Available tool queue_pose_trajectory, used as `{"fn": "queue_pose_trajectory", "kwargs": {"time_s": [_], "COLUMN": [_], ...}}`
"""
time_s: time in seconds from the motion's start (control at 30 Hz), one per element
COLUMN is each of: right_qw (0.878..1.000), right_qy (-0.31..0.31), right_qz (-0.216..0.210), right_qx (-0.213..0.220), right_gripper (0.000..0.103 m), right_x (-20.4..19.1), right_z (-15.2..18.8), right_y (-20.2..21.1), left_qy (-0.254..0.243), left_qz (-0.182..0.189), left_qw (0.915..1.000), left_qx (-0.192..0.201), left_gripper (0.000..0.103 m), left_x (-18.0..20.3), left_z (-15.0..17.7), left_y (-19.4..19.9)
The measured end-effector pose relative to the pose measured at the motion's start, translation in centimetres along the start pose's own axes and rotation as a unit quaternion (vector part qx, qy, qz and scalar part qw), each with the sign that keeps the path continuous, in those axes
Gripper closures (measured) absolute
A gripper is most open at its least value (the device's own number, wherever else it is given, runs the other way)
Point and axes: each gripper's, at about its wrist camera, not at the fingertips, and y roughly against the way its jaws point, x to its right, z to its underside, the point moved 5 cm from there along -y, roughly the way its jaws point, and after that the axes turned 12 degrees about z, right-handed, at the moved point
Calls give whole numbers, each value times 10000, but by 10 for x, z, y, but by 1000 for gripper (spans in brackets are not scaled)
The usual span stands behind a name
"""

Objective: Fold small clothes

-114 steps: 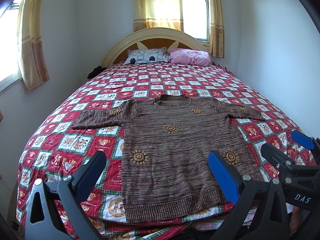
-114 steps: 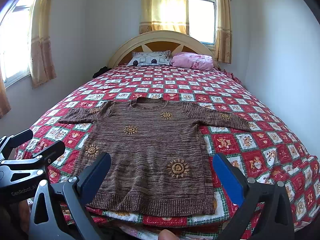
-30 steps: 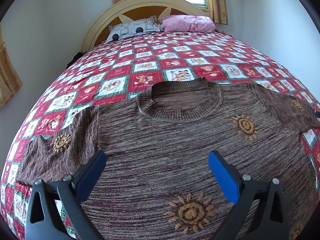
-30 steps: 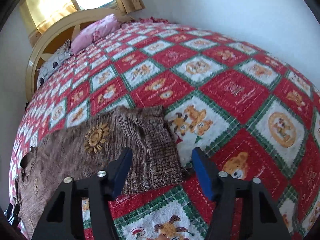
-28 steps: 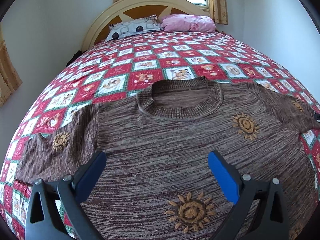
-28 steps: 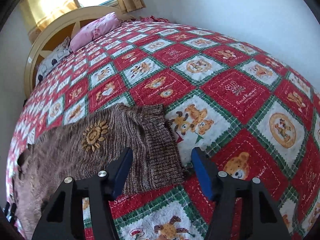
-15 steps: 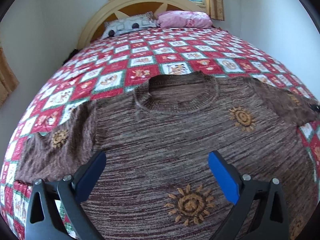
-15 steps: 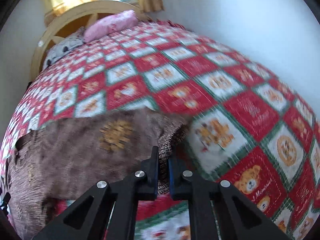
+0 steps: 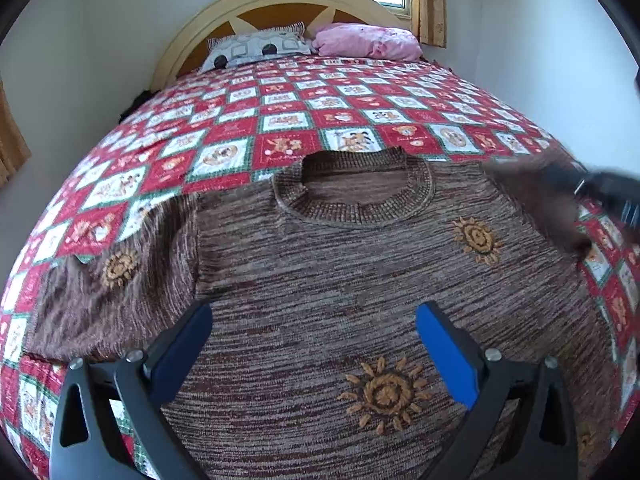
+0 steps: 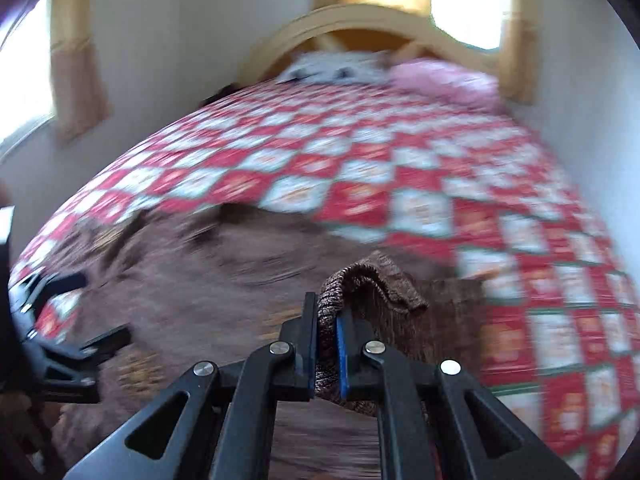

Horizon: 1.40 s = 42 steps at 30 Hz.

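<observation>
The brown knit sweater (image 9: 360, 264) lies face up on the red patchwork bedspread (image 9: 280, 120), neckline toward the headboard (image 9: 280, 4). The left gripper (image 9: 312, 344) hovers over the sweater's chest, jaws spread wide with nothing between them. The right gripper (image 10: 326, 344) is clamped on the cuff of the sweater's right sleeve (image 10: 372, 280), which is lifted off the bedspread; the jaws are easing apart slightly.
</observation>
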Motion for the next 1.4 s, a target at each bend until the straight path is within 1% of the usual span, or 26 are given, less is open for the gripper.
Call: {"fn": "queue_pose_trajectory", "kwargs": {"time_s": [0.03,0.07,0.1,0.13,0.2,0.23,0.27,0.33,0.37,0.4,0.47,0.5,0.57,0.6,0.63,0.73,0.77,0.8,0.83,0.9,0.93,0.97,1.03,1.17,1.3,1.4], "right_qw": [9993,9980,9967,9963,9963,9964,9967,9963,9958,9943,9899,9855,9803,9775,9761,9731,9725,9718,9715,9722,9727,9731,9733,9712,9718,9736], "right_qy": [34,66,101,86,0,-97,-211,-549,-720,-1007,-1412,-1694,-1975,-2111,-2171,-2288,-2314,-2343,-2354,-2316,-2294,-2275,-2265,-2354,-2338,-2270], "right_qz": [-340,-566,-728,-771,-790,-769,-723,-598,-509,-300,-75,7,19,-10,-15,10,0,-18,-40,-72,-70,-69,-75,-97,-89,-103], "right_qx": [-137,-259,-358,-357,-332,-335,-311,-266,-245,-190,-107,-75,-49,16,70,264,260,254,292,338,347,349,365,352,291,225], "right_gripper": [78,50,39,35,35,35,35,35,35,35,35,35,35,35,35,35,35,35,35,34,34,34,34,34,34,34], "right_x": [-14,-23,-29,-27,-16,-6,3,30,44,65,89,103,115,119,120,123,125,127,127,126,125,124,124,127,126,123], "right_z": [7,12,22,33,47,56,62,73,76,82,92,99,104,108,111,119,122,124,123,123,123,124,125,128,129,129], "right_y": [-7,-11,-13,-10,-4,1,6,14,16,20,24,26,25,26,27,30,31,32,32,33,32,32,33,32,29,27], "left_qy": [6,23,32,32,-11,-38,-39,-34,-74,-141,-408,-498,-695,-751,-764,-672,-620,-573,-527,-423,-411,-400,-291,-243,-123,-11], "left_qz": [63,139,227,344,443,559,693,830,913,955,928,920,841,788,750,785,853,921,984,1264,1285,1206,1324,1349,1257,1197], "left_qw": [10000,9999,9997,9993,9989,9983,9974,9963,9956,9951,9945,9940,9930,9927,9925,9907,9900,9904,9906,9880,9879,9889,9880,9891,9910,9916], "left_qx": [-39,-81,-108,-150,-172,-162,-171,-225,-211,-198,-269,-302,-455,-516,-599,-882,-932,-857,-786,-782,-767,-766,-740,-534,-450,-482], "left_gripper": [0,0,0,0,3,6,10,12,13,13,13,15,24,26,29,45,45,46,50,74,95,96,97,98,98,98], "left_x": [0,-1,-1,1,6,10,15,26,35,43,66,72,88,91,95,102,103,103,103,104,104,102,98,88,69,55], "left_z": [1,1,1,1,1,-1,-2,-5,-8,-10,-15,-16,-20,-21,-22,-20,-20,-21,-23,-27,-29,-30,-33,-40,-49,-50], "left_y": [0,-1,-1,-2,-1,-1,-2,-5,-7,-9,-21,-25,-41,-49,-57,-81,-87,-89,-89,-90,-90,-89,-83,-61,-55,-57]}}
